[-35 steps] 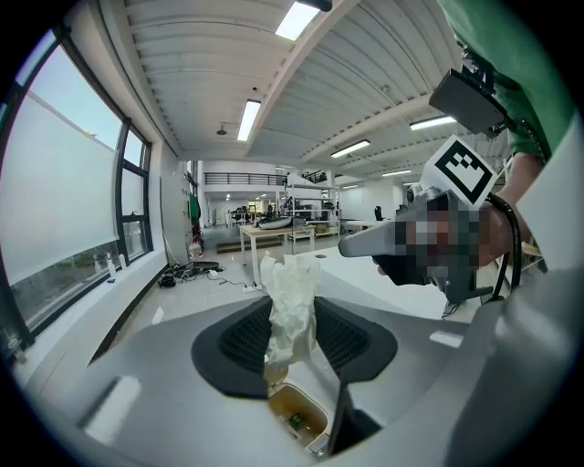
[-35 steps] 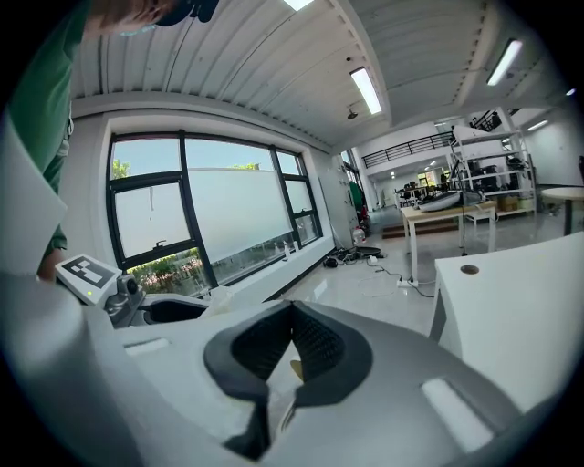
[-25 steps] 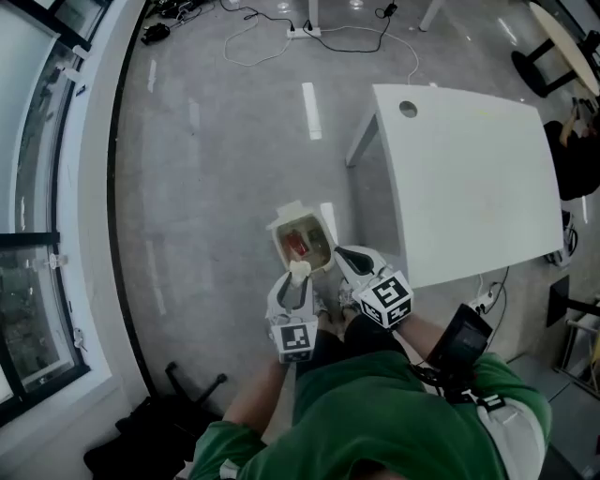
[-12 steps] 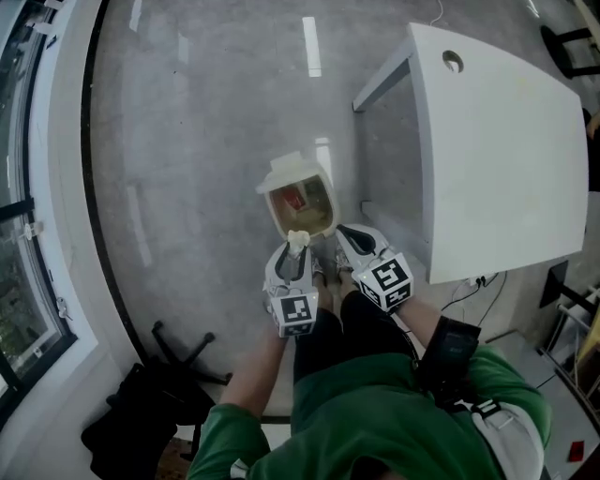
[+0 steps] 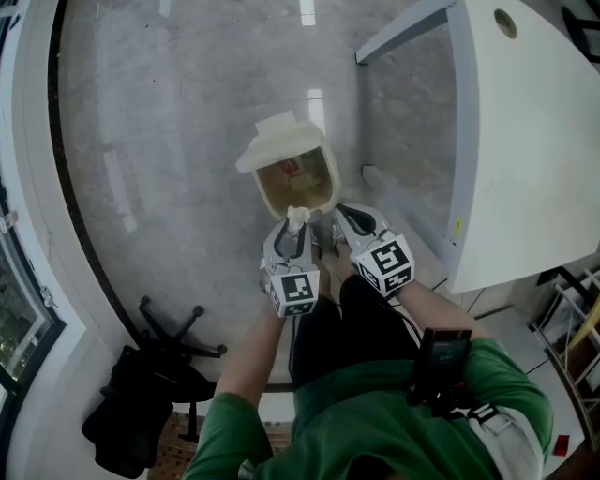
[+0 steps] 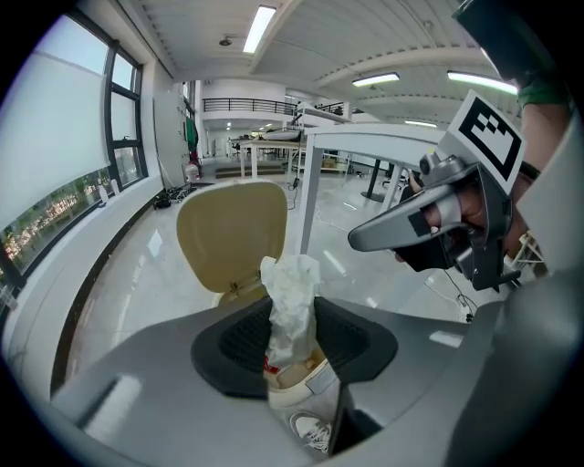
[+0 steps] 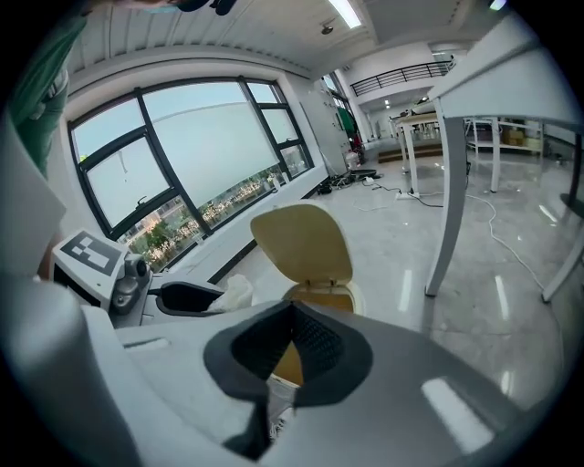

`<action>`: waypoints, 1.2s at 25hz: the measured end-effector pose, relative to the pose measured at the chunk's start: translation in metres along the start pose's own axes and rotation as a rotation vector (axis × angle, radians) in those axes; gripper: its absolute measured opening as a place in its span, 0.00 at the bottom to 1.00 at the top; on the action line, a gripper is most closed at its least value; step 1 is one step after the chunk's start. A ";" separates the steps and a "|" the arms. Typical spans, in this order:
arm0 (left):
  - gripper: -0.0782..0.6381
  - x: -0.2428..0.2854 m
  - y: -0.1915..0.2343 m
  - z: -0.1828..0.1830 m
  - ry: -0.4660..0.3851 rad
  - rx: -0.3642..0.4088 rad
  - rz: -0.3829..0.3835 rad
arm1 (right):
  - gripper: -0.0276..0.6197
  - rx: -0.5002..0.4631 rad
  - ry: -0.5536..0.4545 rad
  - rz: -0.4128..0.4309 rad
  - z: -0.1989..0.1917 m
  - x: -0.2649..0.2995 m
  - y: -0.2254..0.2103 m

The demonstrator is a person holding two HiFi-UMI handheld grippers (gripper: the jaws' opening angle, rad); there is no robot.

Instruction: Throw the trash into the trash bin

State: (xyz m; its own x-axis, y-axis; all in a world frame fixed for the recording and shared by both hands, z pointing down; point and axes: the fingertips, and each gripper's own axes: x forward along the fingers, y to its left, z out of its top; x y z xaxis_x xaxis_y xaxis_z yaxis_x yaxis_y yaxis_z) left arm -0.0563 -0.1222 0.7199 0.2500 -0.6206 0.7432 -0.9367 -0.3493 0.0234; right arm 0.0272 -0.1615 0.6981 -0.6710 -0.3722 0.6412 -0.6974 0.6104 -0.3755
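Holds crumpled white trash (image 5: pixel 298 216) in left gripper (image 5: pixel 297 226), right at near rim of open trash bin (image 5: pixel 333 183).

Pinches the wad between the left pads, paper poking up past the tips, tan bin mouth directly beyond in left gripper view. Has right gripper (image 5: pixel 343 219) pressed together on nothing, just beside the left, tips also at the bin's near edge. Sits on grey floor (image 5: pixel 169 141), lid (image 5: pixel 277 141) tipped up on far side, something red (image 5: pixel 289 169) inside. Crowds in at right with white table (image 5: pixel 534 131), table leg (image 5: pixel 403 28) near the bin. Leaves black chair base (image 5: pixel 173 333) well apart at lower left, window (image 5: pixel 14 309) along left edge. Shows green sleeve (image 5: pixel 234 431), white shoe (image 6: pixel 310 430) under left jaws.
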 end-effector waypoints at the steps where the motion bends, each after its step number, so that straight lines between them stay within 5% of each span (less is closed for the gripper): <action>1: 0.32 0.006 -0.001 -0.006 0.011 0.001 -0.002 | 0.05 0.004 0.005 -0.002 -0.005 0.004 -0.004; 19: 0.32 0.094 -0.005 -0.082 0.161 0.096 -0.027 | 0.05 -0.019 0.059 -0.031 -0.075 0.055 -0.032; 30: 0.35 0.113 -0.010 -0.096 0.230 0.154 -0.053 | 0.05 -0.003 0.070 -0.027 -0.085 0.057 -0.035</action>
State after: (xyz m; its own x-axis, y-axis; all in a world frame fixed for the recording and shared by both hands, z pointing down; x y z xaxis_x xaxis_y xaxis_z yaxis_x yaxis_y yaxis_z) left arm -0.0423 -0.1214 0.8677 0.2192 -0.4292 0.8762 -0.8712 -0.4905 -0.0223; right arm 0.0345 -0.1444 0.8048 -0.6323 -0.3390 0.6966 -0.7146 0.6024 -0.3555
